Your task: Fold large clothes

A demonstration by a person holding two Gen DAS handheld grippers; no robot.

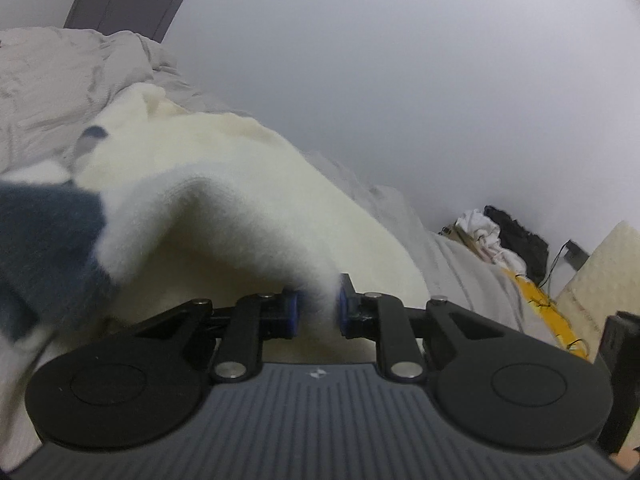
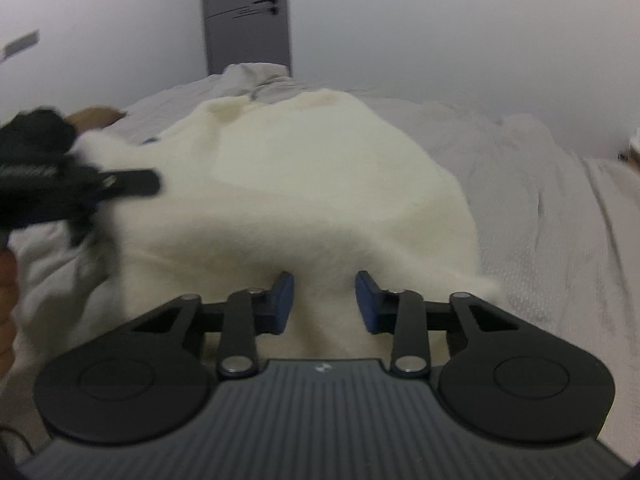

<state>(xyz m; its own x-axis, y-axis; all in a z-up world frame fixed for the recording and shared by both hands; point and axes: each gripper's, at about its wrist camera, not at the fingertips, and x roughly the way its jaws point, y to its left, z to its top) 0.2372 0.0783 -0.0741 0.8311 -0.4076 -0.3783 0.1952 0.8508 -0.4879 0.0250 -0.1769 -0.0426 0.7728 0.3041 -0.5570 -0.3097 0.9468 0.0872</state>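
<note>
- Fleece, cream-coloured [image 2: 304,184], lies spread over a rumpled pale bed [image 2: 560,232], stretching away from both grippers toward a grey door [image 2: 248,16] in the far wall.
- The left gripper [image 1: 318,308] has its blue pads closed on the near edge of the fleece; a tuft of pile is pinched in the narrow gap between them, and the cloth rises in a hump just beyond the fingertips.
- The right gripper [image 2: 325,304] stands wider, jaws partly drawn in, with a ridge of the same near edge lying between the pads. Whether those pads press the cloth cannot be told from its own view, where a strip of fleece shows on either side with daylight at the pads.
- In the right wrist view the left gripper appears as a dark blur at the left edge, so the two tools flank the near hem side by side, left one at the garment's left border.
- A dark blue patch of blurred cloth [image 1: 44,236] sits to the left in the left wrist view; what it belongs to is unclear.
- The fold likely turns on this: the garment's long axis runs straight ahead from both tools, so the gripped hem would have to travel forward over the body toward the door end, and the right side probably needs a firmer bite first.
- Clutter [image 1: 504,236] is heaped by the wall beyond the bed's right side.
</note>
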